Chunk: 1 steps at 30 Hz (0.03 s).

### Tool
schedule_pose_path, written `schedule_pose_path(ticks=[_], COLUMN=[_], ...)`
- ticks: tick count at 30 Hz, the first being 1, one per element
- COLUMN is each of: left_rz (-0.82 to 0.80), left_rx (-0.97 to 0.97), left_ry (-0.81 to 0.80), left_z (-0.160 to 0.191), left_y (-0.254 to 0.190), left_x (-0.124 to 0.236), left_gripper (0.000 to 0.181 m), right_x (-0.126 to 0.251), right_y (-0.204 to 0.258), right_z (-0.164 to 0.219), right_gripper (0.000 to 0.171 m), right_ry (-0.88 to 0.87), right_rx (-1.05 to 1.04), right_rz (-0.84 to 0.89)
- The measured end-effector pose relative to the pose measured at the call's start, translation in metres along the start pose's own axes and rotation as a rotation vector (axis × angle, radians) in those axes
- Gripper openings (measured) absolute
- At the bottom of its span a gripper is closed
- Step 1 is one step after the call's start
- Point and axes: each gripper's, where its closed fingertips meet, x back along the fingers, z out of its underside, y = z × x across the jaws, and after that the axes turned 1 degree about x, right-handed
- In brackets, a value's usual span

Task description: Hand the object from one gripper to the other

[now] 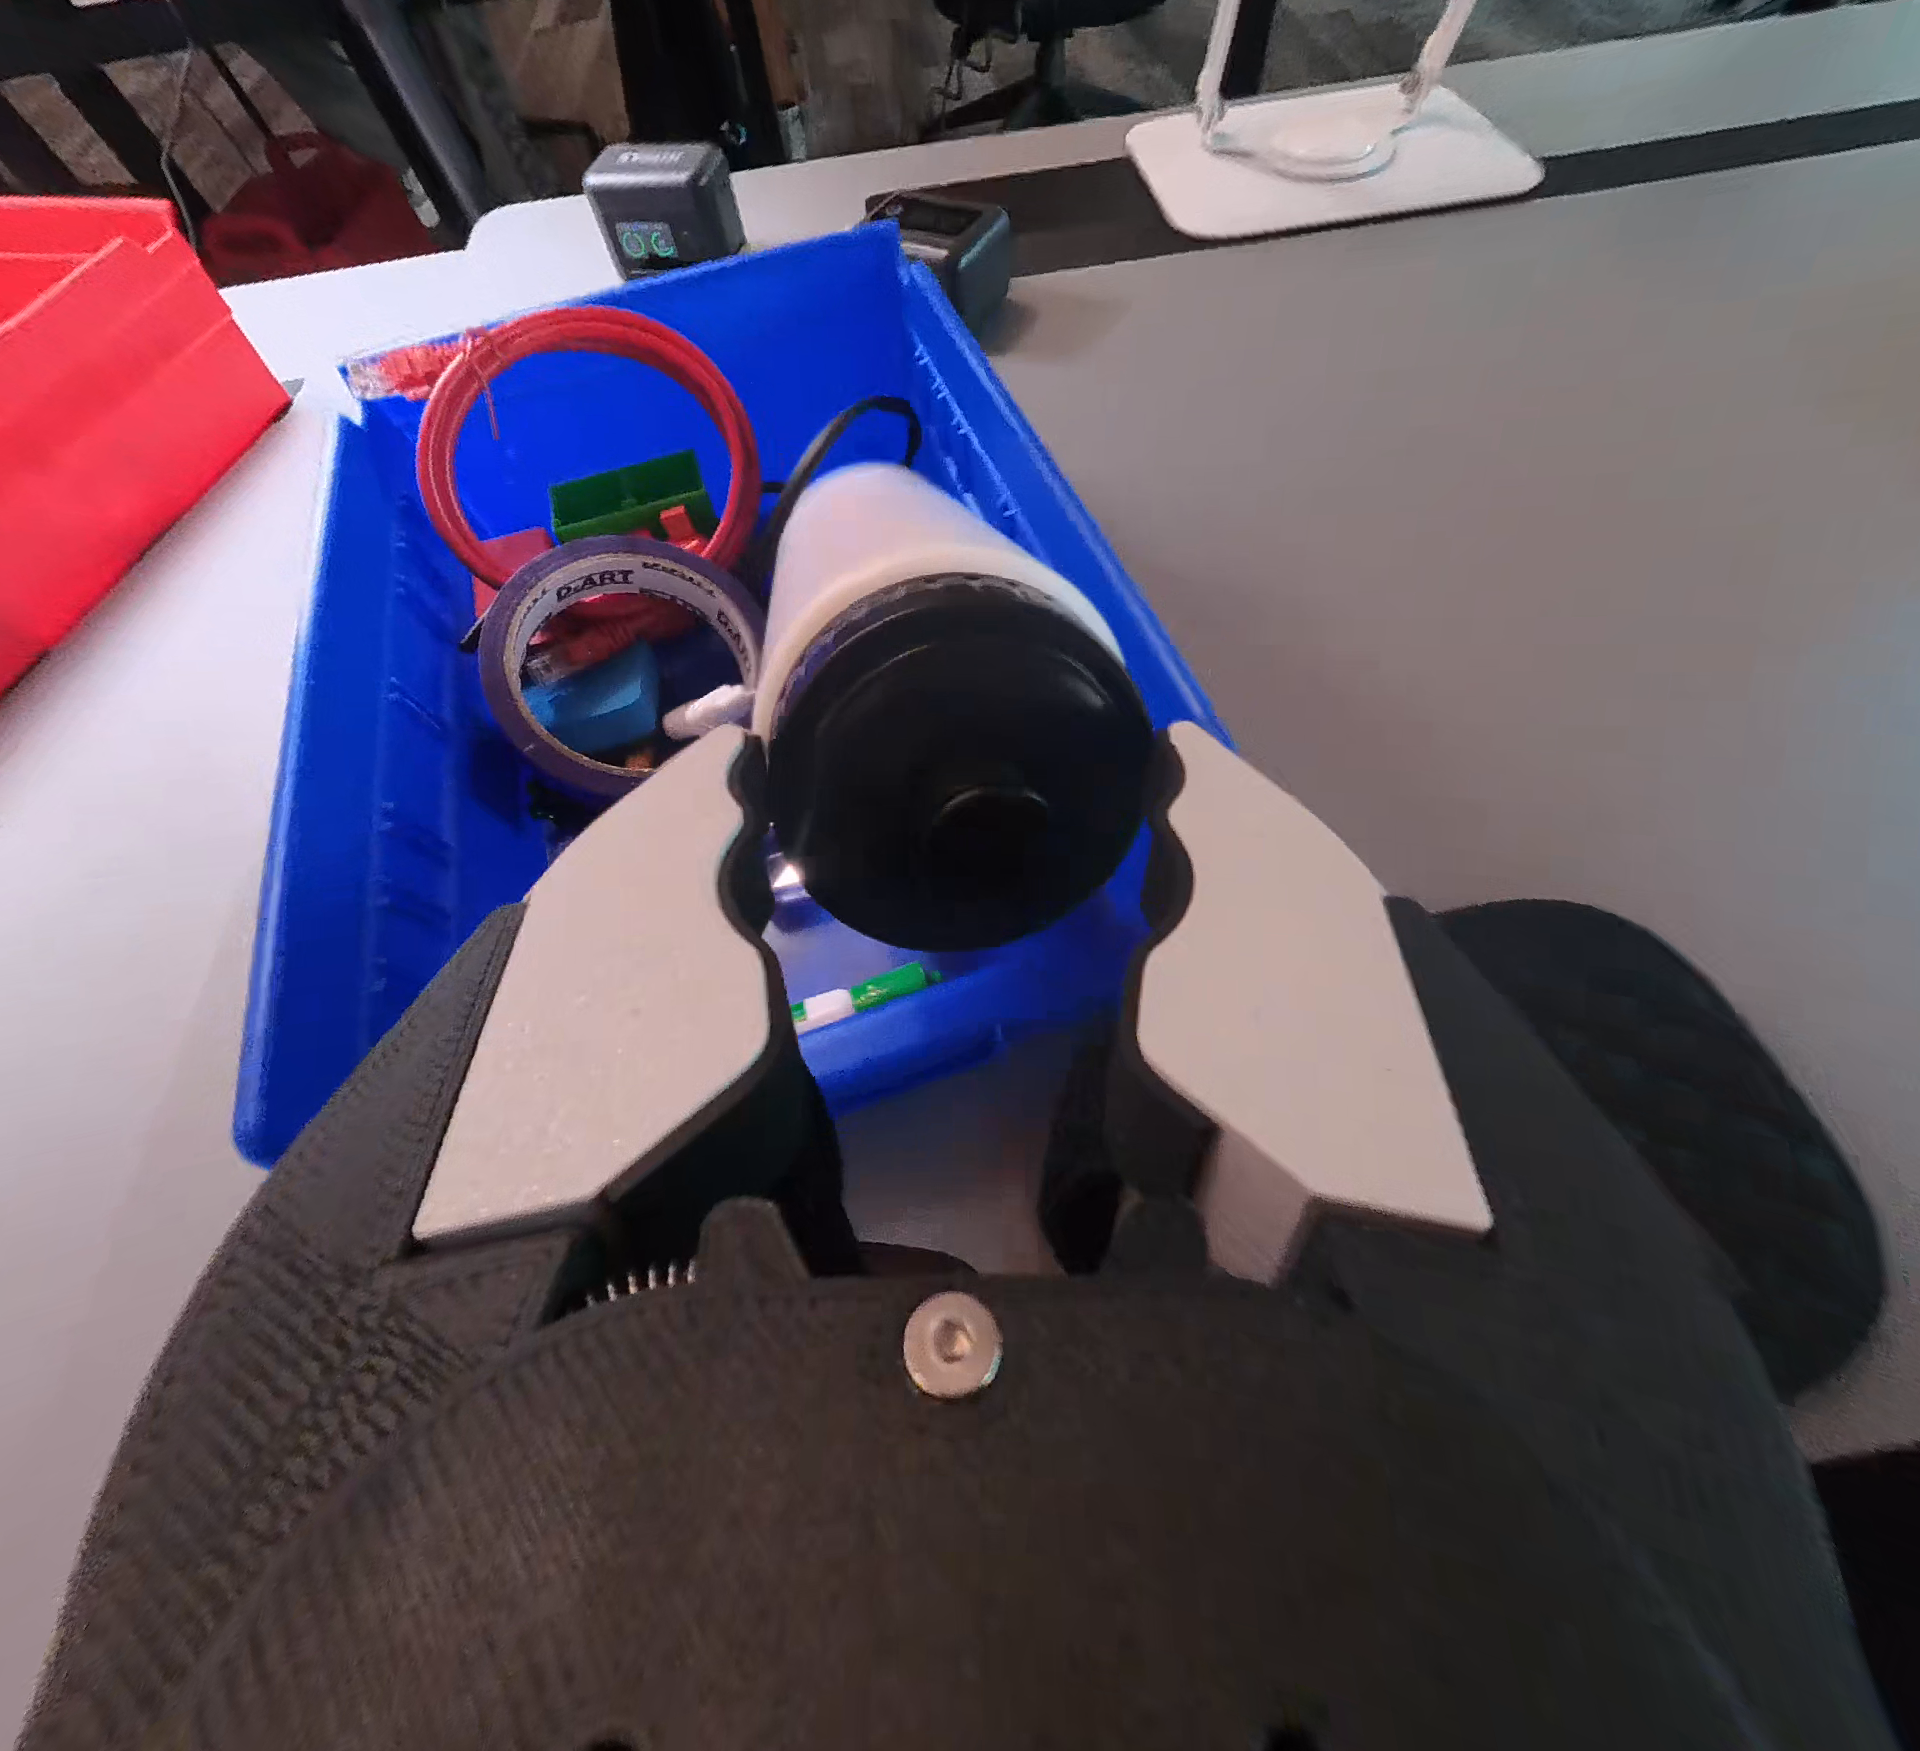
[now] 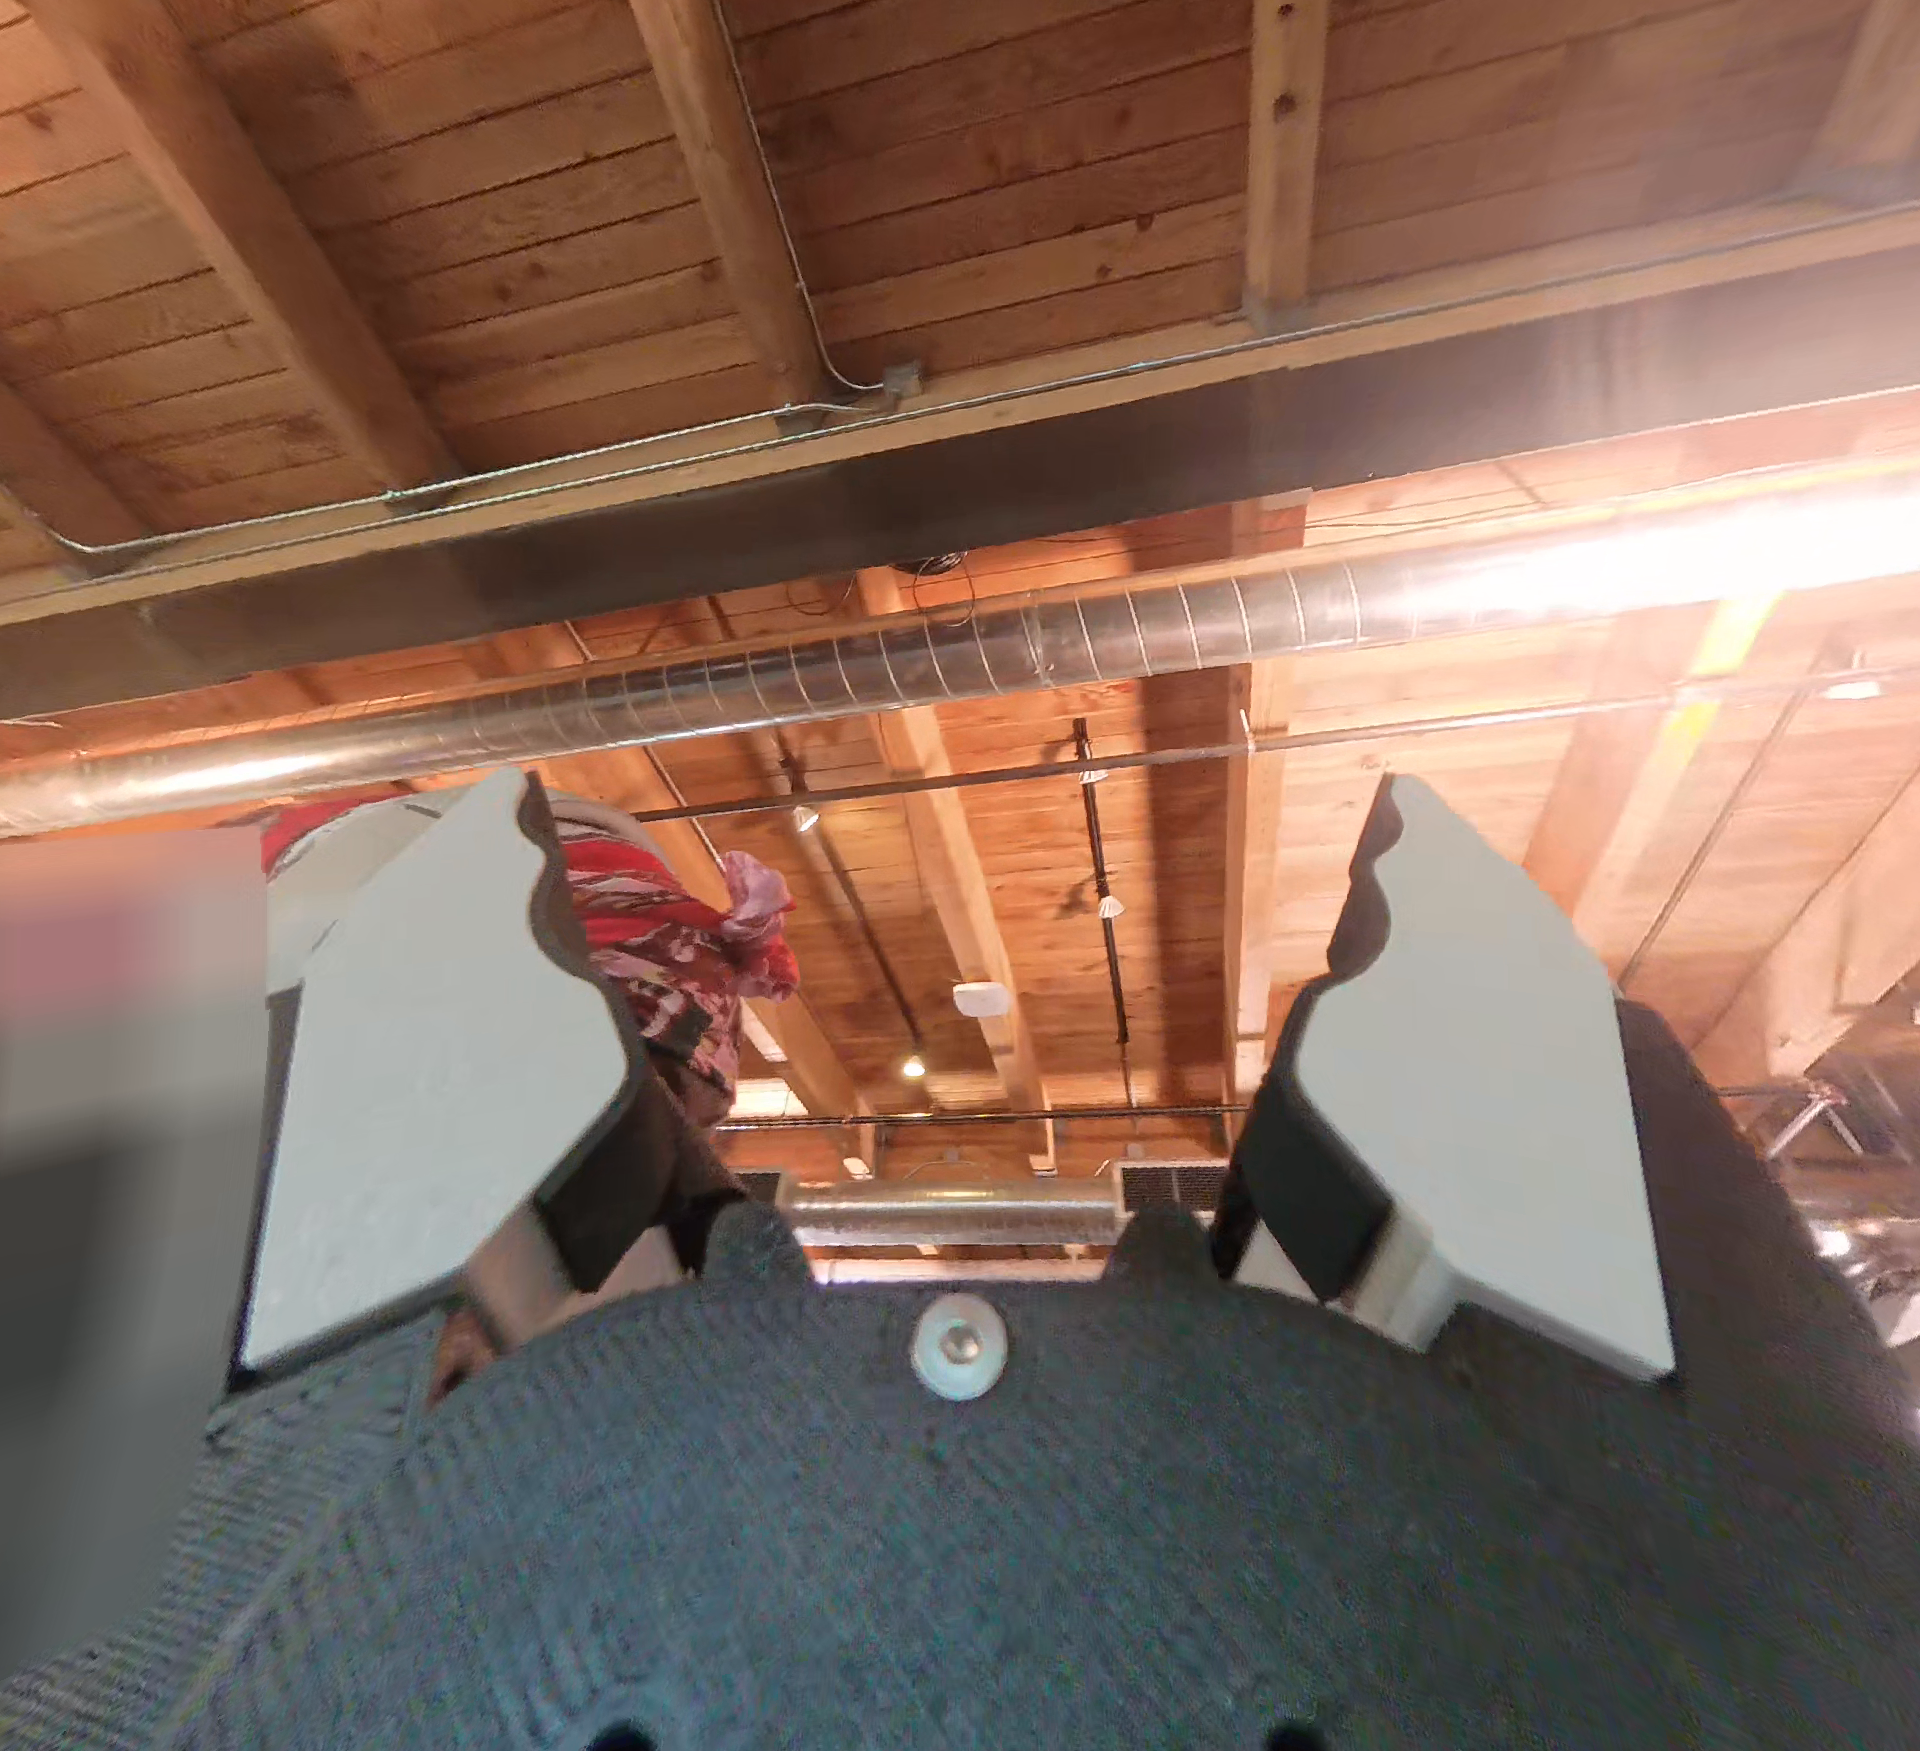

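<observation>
In the left wrist view, my left gripper (image 1: 958, 745) is shut on a white cylindrical bottle (image 1: 883, 548) with a black cap (image 1: 935, 766). The fingertips press on the two sides of the cap. The bottle points away from me and hangs above the right side of a blue bin (image 1: 343, 766). In the right wrist view, my right gripper (image 2: 956, 787) is wide open and empty. It points up at a wooden ceiling (image 2: 935, 143). The bottle does not show in the right wrist view.
The blue bin holds a red cable coil (image 1: 587, 434), a roll of blue tape (image 1: 613, 662) and a green part (image 1: 629, 501). A red bin (image 1: 94, 392) stands at the left. Two dark devices (image 1: 665, 205) and a white stand base (image 1: 1340, 158) sit behind on the grey table (image 1: 1455, 506). The grippers' ends are close to 55 cm from one another.
</observation>
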Motion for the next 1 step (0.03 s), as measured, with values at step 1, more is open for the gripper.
schedule_pose_path(ticks=[1], left_rz=[0.006], left_rx=[-0.004], left_ry=[-0.009], left_z=[-0.0033], left_y=[-0.0029], left_x=[0.0075], left_gripper=[0.070], right_x=[-0.0001], right_y=[0.0007], right_z=[-0.0008], right_gripper=[0.139], right_ry=[0.003], right_rx=[0.021], right_rz=[-0.002])
